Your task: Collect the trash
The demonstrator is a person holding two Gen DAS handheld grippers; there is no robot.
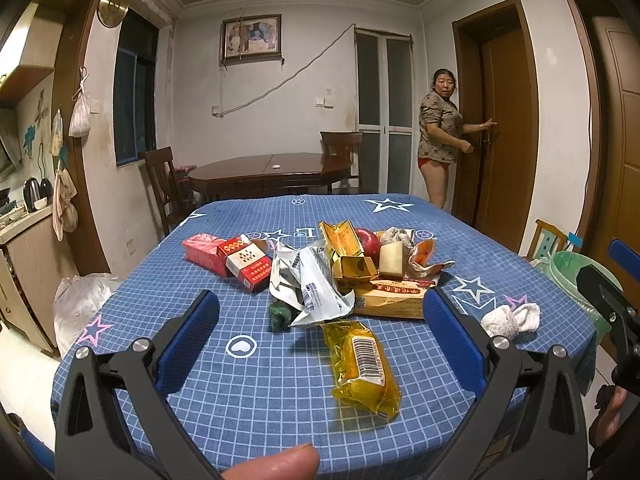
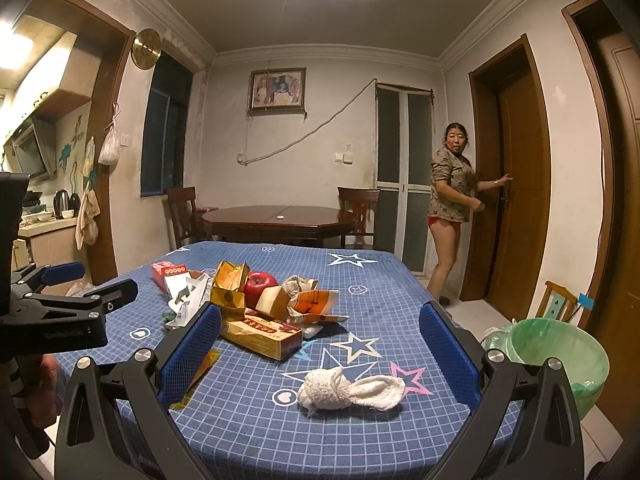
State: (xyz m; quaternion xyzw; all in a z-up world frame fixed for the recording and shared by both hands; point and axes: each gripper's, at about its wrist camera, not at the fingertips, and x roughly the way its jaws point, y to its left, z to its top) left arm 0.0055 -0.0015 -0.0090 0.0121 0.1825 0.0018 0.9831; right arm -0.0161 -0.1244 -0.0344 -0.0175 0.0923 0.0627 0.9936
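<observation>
Nearest, low-centre of the left view: yellow cellophane snack packet [image 1: 364,364], light, crinkly, slippery, best pinched across its middle; rolled white cloth [image 2: 348,392] soft; left gripper [image 1: 320,340] and right gripper [image 2: 320,356] spread apart, empty; green-lined bin [image 2: 560,356] lower right.

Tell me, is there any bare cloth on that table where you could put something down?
Yes. The far half of the blue tablecloth, beyond the apple, is bare. So is the near left corner beside the yellow packet, and the patch between the white cloth and the trash pile. The middle is crowded: boxes and wrappers overlap.
</observation>
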